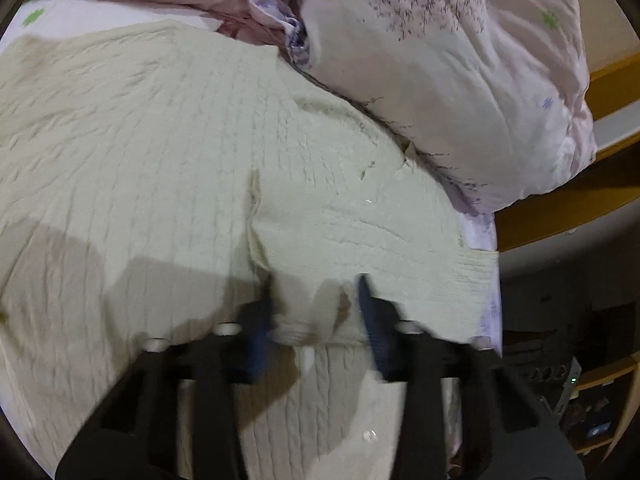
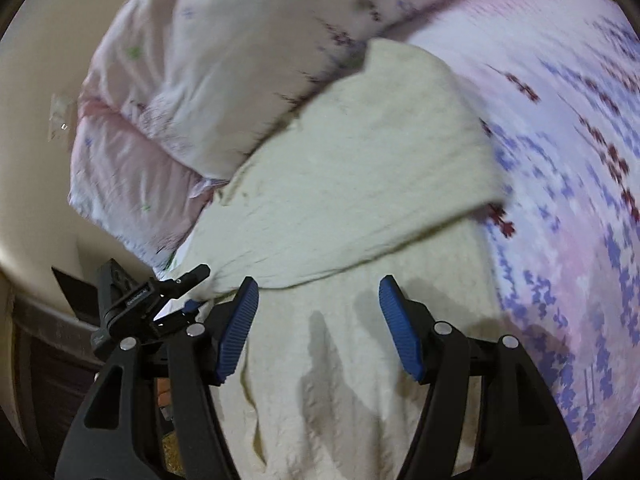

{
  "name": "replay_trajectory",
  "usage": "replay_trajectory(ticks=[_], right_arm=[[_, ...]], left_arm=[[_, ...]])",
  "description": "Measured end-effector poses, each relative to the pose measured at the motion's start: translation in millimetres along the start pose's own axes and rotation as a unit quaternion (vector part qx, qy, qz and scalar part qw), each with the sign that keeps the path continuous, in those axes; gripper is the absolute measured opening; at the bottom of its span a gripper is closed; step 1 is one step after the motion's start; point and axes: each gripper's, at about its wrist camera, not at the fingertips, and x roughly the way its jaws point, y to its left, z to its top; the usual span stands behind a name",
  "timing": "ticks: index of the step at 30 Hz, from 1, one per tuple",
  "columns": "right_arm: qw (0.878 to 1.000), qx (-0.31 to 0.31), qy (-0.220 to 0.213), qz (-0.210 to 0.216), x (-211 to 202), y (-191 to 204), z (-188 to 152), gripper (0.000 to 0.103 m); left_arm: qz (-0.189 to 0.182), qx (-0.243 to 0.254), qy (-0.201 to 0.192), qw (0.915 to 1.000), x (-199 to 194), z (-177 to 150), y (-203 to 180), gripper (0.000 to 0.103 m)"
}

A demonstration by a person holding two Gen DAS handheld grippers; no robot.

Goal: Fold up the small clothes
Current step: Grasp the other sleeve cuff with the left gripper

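Jaws apart over cream sweater, seemingly touching pillow.

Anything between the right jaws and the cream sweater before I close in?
Nothing visible. The right gripper hangs open directly over the cream sweater, with bare knit between its jaws. The pillow lies at the sweater's far edge, off that path.
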Motion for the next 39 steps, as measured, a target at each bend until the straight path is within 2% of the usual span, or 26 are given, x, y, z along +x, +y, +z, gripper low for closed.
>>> replay_trajectory(ticks=[1,2,6,10,13,16,18,19,21,23,24,25,26,27,29,31,34,35,39], right_arm=[[1.0,0.003,0.0,0.001,1.4,-1.9,0.2,0.063],[1.0,0.005,-0.001,0.0,3.0,-2.6,0.7,0.063],[1.0,-0.002,-0.019,-0.01,4.8,-2.3,3.3,0.063],[0.998,-0.004,-0.051,-0.035,8.9,-4.6,8.6,0.06],[0.997,0.002,-0.066,-0.051,17.0,-9.6,13.9,0.054],[0.994,0.014,-0.076,-0.074,26.0,-14.2,20.7,0.04],[0.993,0.011,-0.083,-0.088,29.9,-14.6,22.2,0.02],[0.991,-0.002,-0.09,-0.102,31.3,-12.2,23.3,0.005],[0.984,-0.011,-0.108,-0.138,28.7,-11.2,22.0,0.005],[0.983,-0.011,-0.095,-0.156,29.3,-11.9,21.1,0.008],[0.983,-0.013,-0.089,-0.16,29.0,-11.4,19.9,0.013],[0.982,-0.017,-0.081,-0.17,27.7,-8.4,18.8,0.022],[0.981,-0.024,-0.076,-0.18,24.9,-2.7,17.1,0.038],[0.98,-0.033,-0.072,-0.184,21.7,4.5,15.2,0.042],[0.979,-0.072,-0.066,-0.177,13.5,30.7,9.0,0.042],[0.977,-0.121,-0.059,-0.167,12.6,60.7,4.6,0.042],[0.964,-0.213,-0.044,-0.153,30.2,112.6,-2.1,0.042],[0.956,-0.247,-0.033,-0.157,47.5,129.3,-6.1,0.042],[0.939,-0.303,0.004,-0.166,98.5,158.1,-13.7,0.042]], left_arm=[[-0.016,0.006,0.002,0.9998,3.4,3.0,-1.3,0.006],[-0.023,0.008,0.0,0.9997,3.8,5.8,-2.0,0.006],[-0.02,0.028,-0.052,0.9981,-23.4,15.5,-1.2,0.005],[0.018,0.018,-0.108,0.9938,-60.0,23.5,21.0,0.005],[0.049,0.01,-0.118,0.9917,-71.1,21.5,39.4,0.005],[0.063,0.004,-0.106,0.9924,-68.1,14.7,51.3,0.006],[0.069,0.005,-0.097,0.9929,-64.3,11.5,56.5,0.006],[0.075,0.004,-0.091,0.993,-60.7,10.0,58.3,0.006],[0.08,0.006,-0.08,0.9935,-52.9,8.5,55.3,0.006],[0.086,0.011,-0.074,0.9935,-48.5,7.3,53.4,0.007],[0.088,0.014,-0.075,0.9932,-49.3,6.9,52.4,0.008],[0.089,0.017,-0.075,0.993,-50.7,6.5,52.0,0.013],[0.086,0.018,-0.075,0.9934,-52.7,6.2,52.4,0.023],[0.079,0.017,-0.078,0.9937,-56.7,5.8,53.1,0.03],[0.077,0.017,-0.087,0.9931,-65.1,3.2,53.4,0.058],[0.075,0.024,-0.103,0.9915,-80.7,-2.9,52.5,0.065],[0.064,0.023,-0.122,0.9902,-107.2,-18.3,57.4,0.069],[0.062,0.02,-0.128,0.9896,-116.3,-25.0,60.5,0.07],[0.071,-0.007,-0.157,0.9851,-152.5,-57.0,83.7,0.07]])
